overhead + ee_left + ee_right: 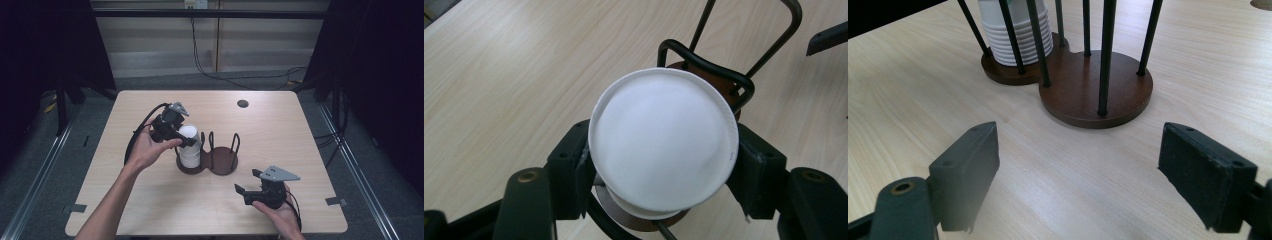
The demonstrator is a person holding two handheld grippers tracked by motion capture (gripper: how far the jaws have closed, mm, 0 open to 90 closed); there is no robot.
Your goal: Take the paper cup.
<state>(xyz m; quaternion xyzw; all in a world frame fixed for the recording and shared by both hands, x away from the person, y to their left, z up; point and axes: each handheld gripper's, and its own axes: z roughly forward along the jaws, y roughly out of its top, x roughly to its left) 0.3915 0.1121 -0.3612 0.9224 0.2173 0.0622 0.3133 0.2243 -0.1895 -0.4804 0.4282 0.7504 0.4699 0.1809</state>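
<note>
The white paper cup (663,145), upside down with its flat round base facing up, tops a stack of white paper cups (190,150) standing in the left bay of a dark brown wooden double holder with black wire hoops (220,159), near the middle of the pale wooden table (300,150). The stack's long axis is upright, so the cup can only come free by going straight up between the hoops.

The left gripper (192,141) is the nearer tool by far: it comes at the cup level from the left, the cup lying straight ahead between its jaws. In the left gripper view the black pads (754,160) sit against both sides of the cup's wall, so it looks pinched (though how firmly I cannot tell). The left hand (145,150) holds the gripper from below and behind, forearm slanting in from the bottom edge.

The right gripper (247,184) rests low near the table's front edge, well apart from the holder, jaws spread wide with nothing between them, pointing toward the holder's empty right bay. The right hand (280,212) cradles it from underneath.
</note>
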